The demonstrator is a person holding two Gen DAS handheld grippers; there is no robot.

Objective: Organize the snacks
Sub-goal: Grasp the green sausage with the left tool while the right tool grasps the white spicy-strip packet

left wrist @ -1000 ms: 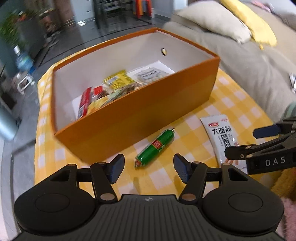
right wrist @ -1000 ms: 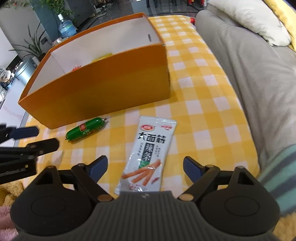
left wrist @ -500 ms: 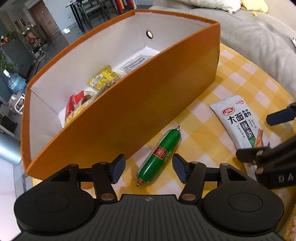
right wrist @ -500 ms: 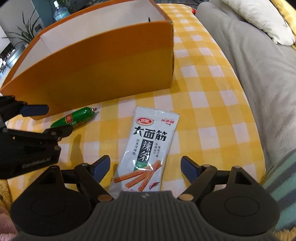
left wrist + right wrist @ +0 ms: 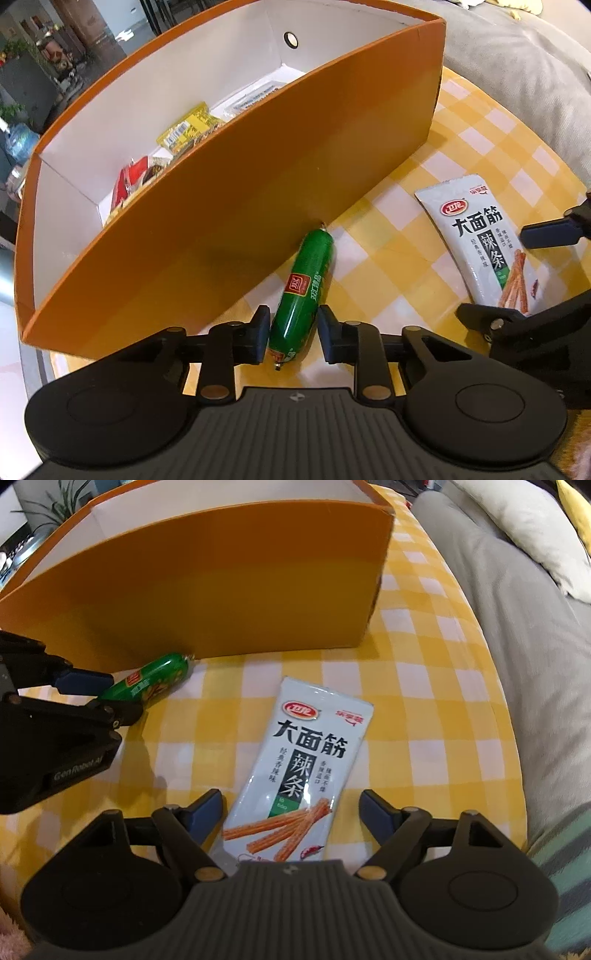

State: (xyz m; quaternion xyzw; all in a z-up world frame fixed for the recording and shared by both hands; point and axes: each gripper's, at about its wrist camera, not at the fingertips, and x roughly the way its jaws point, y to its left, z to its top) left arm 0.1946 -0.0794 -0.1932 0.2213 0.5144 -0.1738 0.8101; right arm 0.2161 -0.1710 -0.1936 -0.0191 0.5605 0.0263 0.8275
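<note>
Two snacks lie outside the orange box (image 5: pixel 258 206) on the yellow-checked tablecloth (image 5: pixel 424 686), in the strip between the box's near wall and the cloth's near edge. Box: open-topped, already holding several packets along its floor.

White snack packet (image 5: pixel 306 764): flat on the cloth, long axis running away from the right gripper (image 5: pixel 293 812) toward the box, its near end between that gripper's fingers. Those jaws have just been narrowing but stand apart from the packet's edges on both sides; nothing is grasped.

Green sausage (image 5: pixel 301 295): long axis running from the left gripper (image 5: pixel 291 334) toward the box, far tip touching or just short of the wall. The left jaws have just been closing and now pinch its near end, one pad on each flank.

Assessment: the left hand is on the sausage, the right hand nearest the packet. Both items lie lengthwise along their grippers' reach, so each grip crosses the short width. Next move for the sausage is judged to be a lift over the near wall.
</note>
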